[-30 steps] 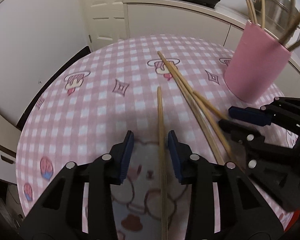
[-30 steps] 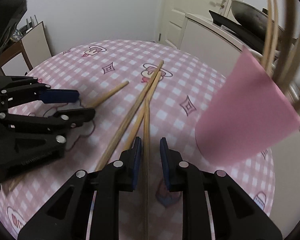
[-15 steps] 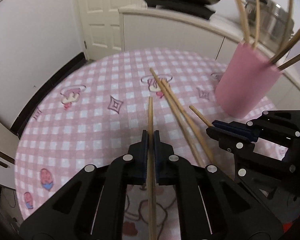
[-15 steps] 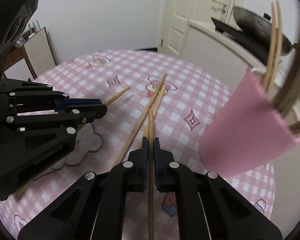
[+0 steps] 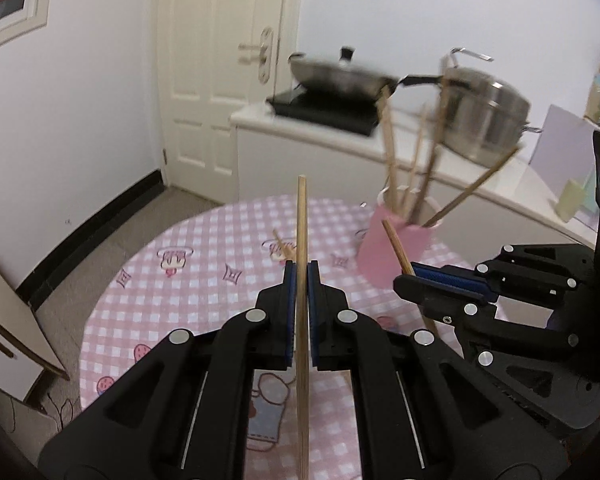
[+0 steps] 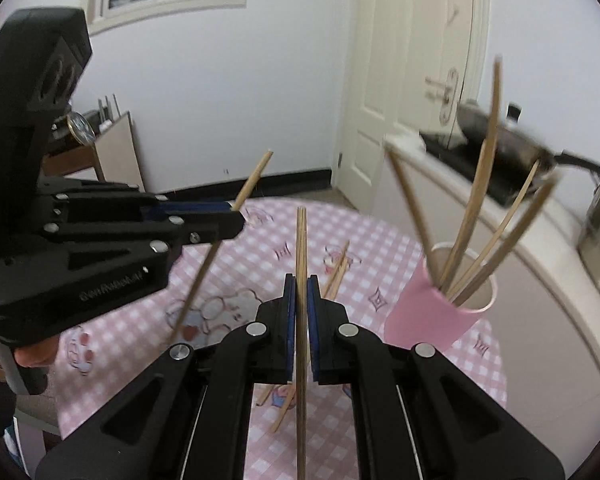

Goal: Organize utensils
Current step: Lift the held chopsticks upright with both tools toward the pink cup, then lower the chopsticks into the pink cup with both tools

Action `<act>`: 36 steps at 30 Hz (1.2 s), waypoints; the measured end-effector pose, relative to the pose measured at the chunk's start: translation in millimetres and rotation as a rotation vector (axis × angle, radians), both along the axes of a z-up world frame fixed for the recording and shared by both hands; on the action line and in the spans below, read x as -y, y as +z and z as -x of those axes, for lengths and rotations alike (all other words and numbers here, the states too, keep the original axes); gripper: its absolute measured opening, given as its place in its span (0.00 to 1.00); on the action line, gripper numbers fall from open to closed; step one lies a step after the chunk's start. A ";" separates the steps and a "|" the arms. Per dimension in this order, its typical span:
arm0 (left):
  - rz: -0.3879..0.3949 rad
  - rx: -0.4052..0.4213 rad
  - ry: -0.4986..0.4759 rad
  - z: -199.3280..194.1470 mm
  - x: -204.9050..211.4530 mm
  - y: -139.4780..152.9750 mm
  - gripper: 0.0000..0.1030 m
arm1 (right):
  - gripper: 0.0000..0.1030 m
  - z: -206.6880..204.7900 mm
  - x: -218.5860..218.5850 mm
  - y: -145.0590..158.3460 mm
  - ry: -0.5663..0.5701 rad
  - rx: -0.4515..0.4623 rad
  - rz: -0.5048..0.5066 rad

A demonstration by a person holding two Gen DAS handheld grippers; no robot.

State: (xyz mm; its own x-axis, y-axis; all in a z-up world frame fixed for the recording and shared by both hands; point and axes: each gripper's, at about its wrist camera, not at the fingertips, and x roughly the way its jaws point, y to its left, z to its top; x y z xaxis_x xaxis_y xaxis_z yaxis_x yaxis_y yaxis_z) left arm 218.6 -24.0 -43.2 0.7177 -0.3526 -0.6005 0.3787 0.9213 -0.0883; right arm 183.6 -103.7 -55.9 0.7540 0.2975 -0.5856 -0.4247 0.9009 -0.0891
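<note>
My left gripper (image 5: 301,270) is shut on a wooden chopstick (image 5: 302,232), held above the round table with the stick pointing forward past the pads. My right gripper (image 6: 300,284) is shut on another chopstick (image 6: 301,240), likewise lifted off the cloth. Each gripper shows in the other's view: the right one (image 5: 414,276) with its stick beside the cup, the left one (image 6: 236,216) at the left. A pink cup (image 5: 396,248) holding several chopsticks stands at the table's far right, also seen in the right wrist view (image 6: 436,316). Two more chopsticks (image 6: 336,272) lie on the cloth.
The table wears a pink checked cloth (image 5: 204,264) with cartoon prints. Behind it a white counter (image 5: 340,148) carries a wok (image 5: 340,80) on a black hob and a steel pot (image 5: 484,116). A white door (image 5: 216,80) is at the back left.
Both grippers closed on a chopstick lying on the cloth, then rose with the sticks and tilted upward, so the table now sits lower and farther in both views.
</note>
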 end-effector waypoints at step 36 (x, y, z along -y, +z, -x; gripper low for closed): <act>0.146 0.193 -0.019 -19.0 32.0 107.1 0.05 | 0.04 22.6 101.7 106.0 -0.189 0.234 -0.056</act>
State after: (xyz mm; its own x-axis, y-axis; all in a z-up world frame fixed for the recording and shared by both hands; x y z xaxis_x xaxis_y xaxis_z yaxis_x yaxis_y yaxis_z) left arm 237.6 -56.0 63.9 0.8064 -0.4403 -0.3948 0.4190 0.8965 -0.1440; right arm 161.0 -205.5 50.1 0.9117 0.1660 -0.3757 -0.2228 0.9683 -0.1126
